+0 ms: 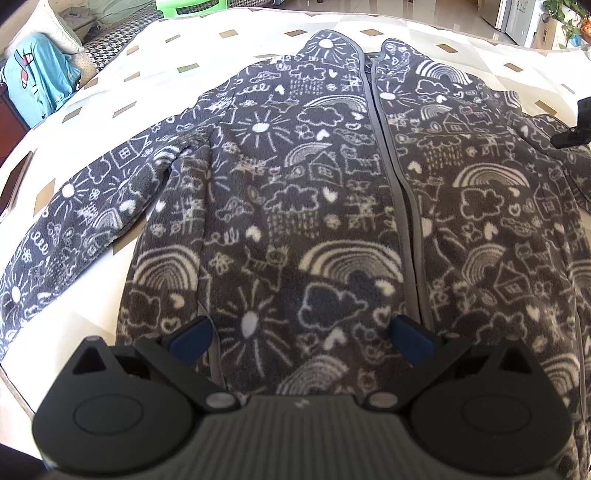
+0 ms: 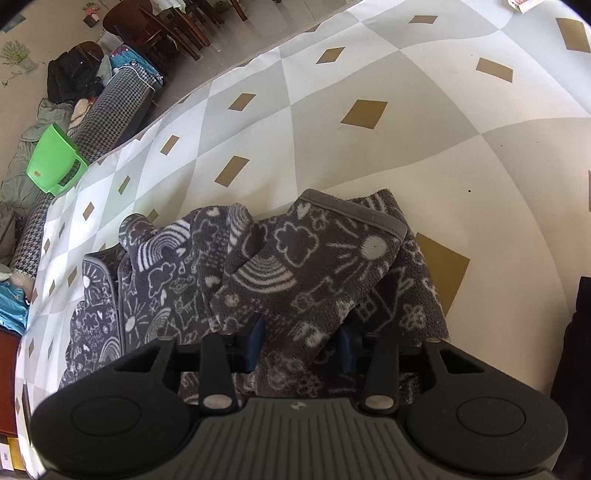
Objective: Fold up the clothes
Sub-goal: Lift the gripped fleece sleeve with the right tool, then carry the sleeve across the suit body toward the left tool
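A grey fleece jacket (image 1: 332,192) with white doodle print lies front-up and zipped on a diamond-patterned cloth (image 1: 155,66). Its left sleeve (image 1: 81,214) stretches out flat to the left. My left gripper (image 1: 301,334) is open, hovering over the jacket's lower hem with nothing between its blue pads. In the right wrist view the jacket's right sleeve (image 2: 310,266) is folded back over itself, cuff away from me. My right gripper (image 2: 301,345) has its jaws partly closed on this sleeve fabric. The right gripper's tip also shows in the left wrist view (image 1: 576,125).
The patterned cloth (image 2: 369,110) covers a wide surface. Beyond its far edge lie a houndstooth cushion (image 2: 107,114), a green plastic bin (image 2: 55,162), a blue garment (image 1: 40,77) and wooden chairs (image 2: 162,26). A dark shape (image 2: 576,362) sits at the right edge.
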Motion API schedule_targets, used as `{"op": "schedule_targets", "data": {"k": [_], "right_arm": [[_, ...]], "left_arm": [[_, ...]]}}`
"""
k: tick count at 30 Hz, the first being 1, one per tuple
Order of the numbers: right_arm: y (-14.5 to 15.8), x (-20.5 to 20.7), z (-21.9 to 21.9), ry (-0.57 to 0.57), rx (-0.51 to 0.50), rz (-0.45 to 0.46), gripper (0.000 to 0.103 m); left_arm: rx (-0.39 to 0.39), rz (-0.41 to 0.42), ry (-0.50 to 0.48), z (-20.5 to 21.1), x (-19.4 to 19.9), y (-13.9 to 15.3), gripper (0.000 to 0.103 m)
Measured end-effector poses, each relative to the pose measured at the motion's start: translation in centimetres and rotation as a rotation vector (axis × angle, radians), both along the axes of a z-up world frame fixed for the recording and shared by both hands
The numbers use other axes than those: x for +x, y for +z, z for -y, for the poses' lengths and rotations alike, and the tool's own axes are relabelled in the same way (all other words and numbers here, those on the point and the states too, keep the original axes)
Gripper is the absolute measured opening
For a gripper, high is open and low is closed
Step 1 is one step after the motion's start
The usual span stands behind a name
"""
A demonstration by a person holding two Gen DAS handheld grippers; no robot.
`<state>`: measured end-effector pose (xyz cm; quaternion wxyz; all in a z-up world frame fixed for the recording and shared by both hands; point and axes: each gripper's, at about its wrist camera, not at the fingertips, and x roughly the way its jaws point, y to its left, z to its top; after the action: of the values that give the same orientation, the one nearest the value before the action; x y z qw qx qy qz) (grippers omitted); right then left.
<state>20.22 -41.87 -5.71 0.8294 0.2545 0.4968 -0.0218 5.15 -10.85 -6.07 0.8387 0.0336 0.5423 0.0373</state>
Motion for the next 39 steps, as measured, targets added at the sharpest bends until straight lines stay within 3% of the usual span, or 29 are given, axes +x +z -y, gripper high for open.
{"op": "schedule_targets", "data": {"k": [3,6,13,25,32,39], "right_arm": [[0.4,-0.1,-0.3,0.006,0.004,0.025,0.017],[1.3,-0.2,-0.5,0.007,0.015,0.064,0.009],[4.3,-0.6,-1.2,0.001,0.084,0.200,0.008],[8.8,0.0,-4.2,0.055,0.209,0.405,0.008],[10.5,0.5,-9.3,0.196,0.202,0.483,0.008],[9.9,0.4,-14.6,0.332,0.184,0.490,0.008]], "left_arm": [[0.016,0.008,-0.011,0.2,-0.2,0.0,0.103],[0.037,0.018,-0.022,0.5,-0.4,0.1,0.103],[0.082,0.031,-0.056,1.1,-1.0,0.2,0.103],[0.050,0.025,-0.027,0.0,-0.7,0.4,0.103],[0.027,0.029,-0.009,-0.9,-0.6,0.7,0.103],[0.011,0.031,0.025,-2.4,-0.6,0.8,0.103]]}}
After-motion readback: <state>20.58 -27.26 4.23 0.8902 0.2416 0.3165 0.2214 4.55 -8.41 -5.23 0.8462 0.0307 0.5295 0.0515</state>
